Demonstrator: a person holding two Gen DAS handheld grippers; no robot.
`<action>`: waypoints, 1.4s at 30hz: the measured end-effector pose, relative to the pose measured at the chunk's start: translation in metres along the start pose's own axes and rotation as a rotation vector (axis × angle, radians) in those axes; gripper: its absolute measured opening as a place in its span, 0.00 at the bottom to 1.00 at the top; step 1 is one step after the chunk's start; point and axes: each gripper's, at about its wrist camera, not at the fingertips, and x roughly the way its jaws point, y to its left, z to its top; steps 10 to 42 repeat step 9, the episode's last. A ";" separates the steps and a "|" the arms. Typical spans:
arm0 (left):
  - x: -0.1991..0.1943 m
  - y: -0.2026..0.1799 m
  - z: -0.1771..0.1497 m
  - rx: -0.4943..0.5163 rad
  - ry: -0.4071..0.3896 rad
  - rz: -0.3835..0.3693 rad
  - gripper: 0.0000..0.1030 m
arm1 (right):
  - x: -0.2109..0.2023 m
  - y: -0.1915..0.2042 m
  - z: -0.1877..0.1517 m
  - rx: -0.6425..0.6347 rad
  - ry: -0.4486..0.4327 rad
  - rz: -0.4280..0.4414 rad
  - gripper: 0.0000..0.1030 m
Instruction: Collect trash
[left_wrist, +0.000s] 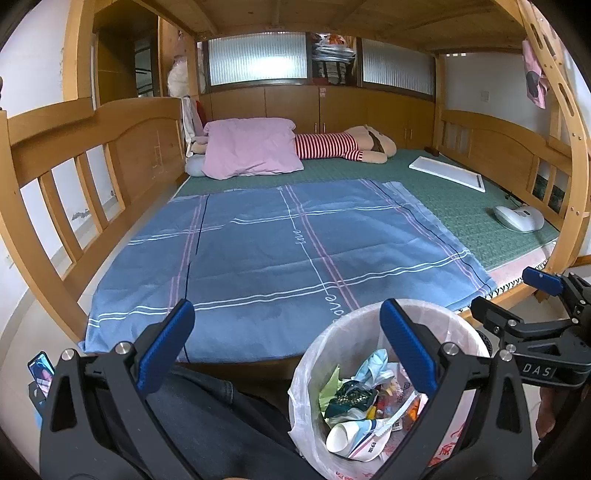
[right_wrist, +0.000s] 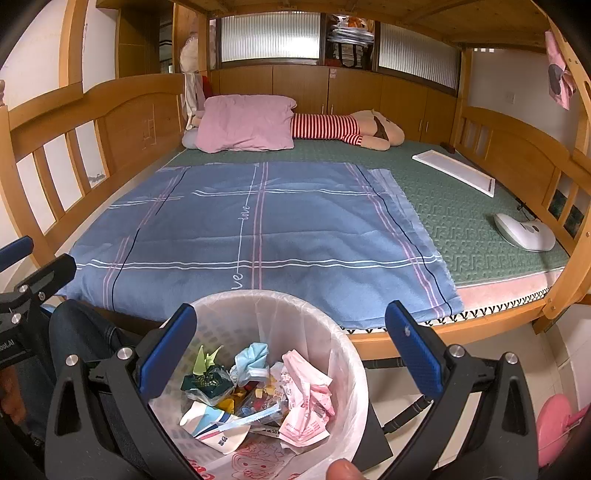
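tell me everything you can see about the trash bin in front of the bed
The trash bin is a round, pale plastic basket with a perforated wall, lined with a thin translucent white bag printed in red. It stands upright and open on the floor against the near edge of the bed, beside the person's jeans-clad leg. It is partly filled with crumpled trash: a paper cup, pink wrapper, light blue mask, green paper. Both open claws, left and right, hover above it without touching.
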 end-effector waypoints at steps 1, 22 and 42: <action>0.001 0.000 0.000 0.002 0.004 -0.002 0.97 | 0.001 0.000 0.000 0.002 0.002 0.000 0.97; 0.014 0.001 0.001 0.012 0.038 0.001 0.97 | 0.008 -0.008 0.002 0.027 0.013 0.012 0.97; 0.014 0.001 0.001 0.012 0.038 0.001 0.97 | 0.008 -0.008 0.002 0.027 0.013 0.012 0.97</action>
